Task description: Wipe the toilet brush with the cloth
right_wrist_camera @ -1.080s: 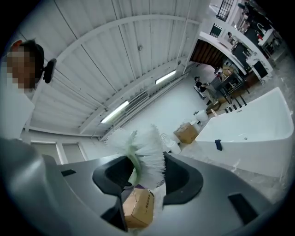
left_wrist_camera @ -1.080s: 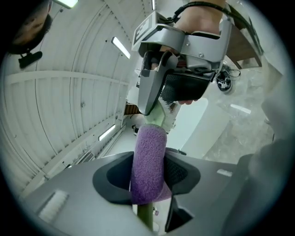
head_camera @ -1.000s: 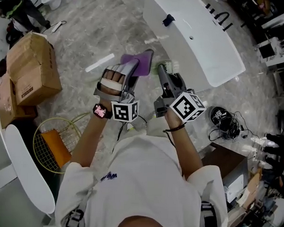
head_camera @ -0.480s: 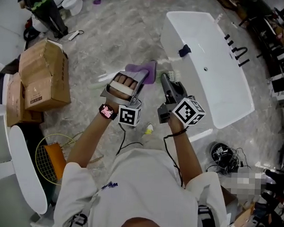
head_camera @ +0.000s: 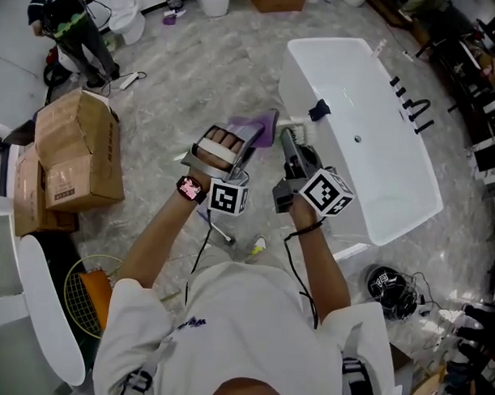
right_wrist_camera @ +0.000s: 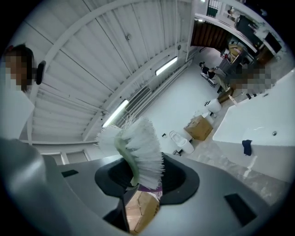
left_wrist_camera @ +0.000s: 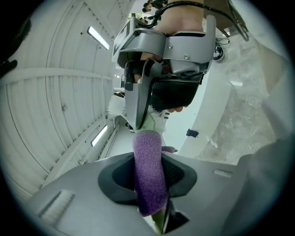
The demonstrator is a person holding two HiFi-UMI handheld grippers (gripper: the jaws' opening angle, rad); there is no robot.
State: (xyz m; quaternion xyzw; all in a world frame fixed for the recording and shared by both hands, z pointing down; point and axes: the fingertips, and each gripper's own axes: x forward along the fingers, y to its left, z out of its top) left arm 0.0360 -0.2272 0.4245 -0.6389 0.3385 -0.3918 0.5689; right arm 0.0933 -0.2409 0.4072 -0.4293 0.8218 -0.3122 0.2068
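My left gripper [head_camera: 251, 146] is shut on a folded purple cloth [head_camera: 260, 127]. Beside it my right gripper [head_camera: 291, 145] is shut on a toilet brush with white bristles [head_camera: 303, 128] and a green spine. Both point level, away from the person, over the floor next to the tub. In the left gripper view the cloth [left_wrist_camera: 148, 177] lies between the jaws of the left gripper [left_wrist_camera: 147, 170] and wraps the brush's green spine [left_wrist_camera: 148, 124]; the right gripper [left_wrist_camera: 166, 55] is just beyond. In the right gripper view the bristle head [right_wrist_camera: 140, 147] stands up past the jaws of the right gripper [right_wrist_camera: 138, 179].
A white bathtub [head_camera: 394, 169] stands at the right, a dark item [head_camera: 319, 110] on its rim. Cardboard boxes [head_camera: 75, 150] and a racket [head_camera: 86, 296] lie at the left. A small bottle [head_camera: 258, 247], cables and a black helmet [head_camera: 390, 291] are on the floor. A person [head_camera: 67, 20] stands far left.
Both grippers have travelled together across the floor and now sit beside the tub. The cloth, apart from the brush head a second ago, now lies against it.
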